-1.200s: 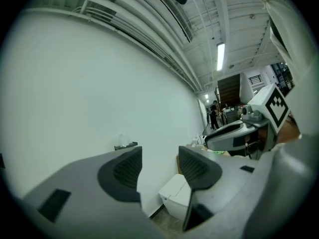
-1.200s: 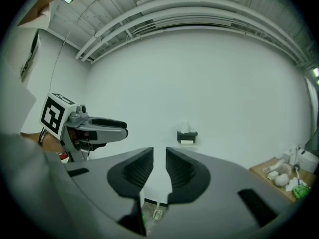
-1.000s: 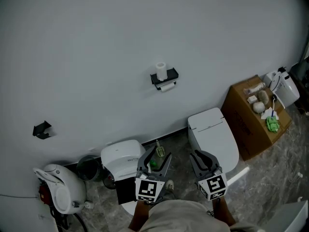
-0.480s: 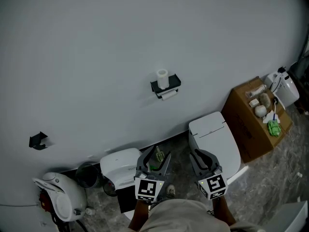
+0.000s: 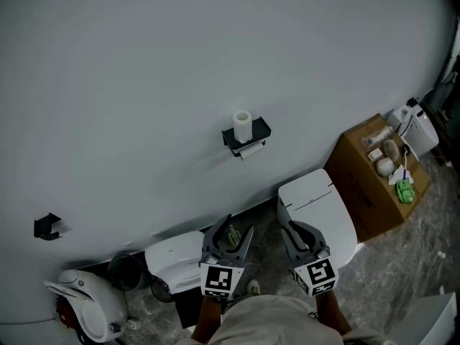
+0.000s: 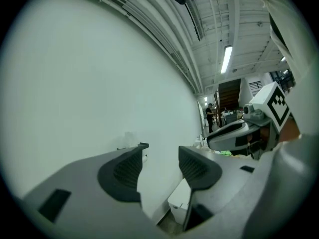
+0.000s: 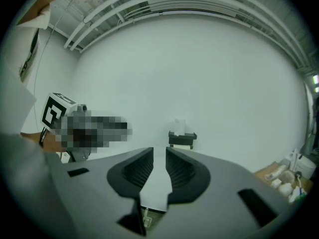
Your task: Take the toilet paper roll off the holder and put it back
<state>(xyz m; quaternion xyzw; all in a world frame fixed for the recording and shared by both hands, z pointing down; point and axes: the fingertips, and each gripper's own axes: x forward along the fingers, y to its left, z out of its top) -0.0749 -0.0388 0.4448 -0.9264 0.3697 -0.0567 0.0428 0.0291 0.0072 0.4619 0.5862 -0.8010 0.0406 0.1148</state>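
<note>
Roll (image 5: 243, 126) stood upright atop the black wall holder (image 5: 251, 134), well apart from both grippers. Left gripper (image 6: 160, 153): jaws spread, nothing between. Right gripper (image 7: 159, 152): jaws close, with a slim gap, empty. Both were low, near the toilet (image 5: 323, 207).

white wall (image 5: 144, 63) | grey marble floor (image 5: 410, 257) | toilet (image 5: 320, 207) beside cardboard box (image 5: 363, 185) | ceiling strip light (image 6: 227, 59) lit

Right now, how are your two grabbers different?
The left gripper holds its jaws clearly apart; the right gripper leaves only a thin slit. The black holder shows whole above the right gripper, but half hidden behind the left gripper. Both are empty.
</note>
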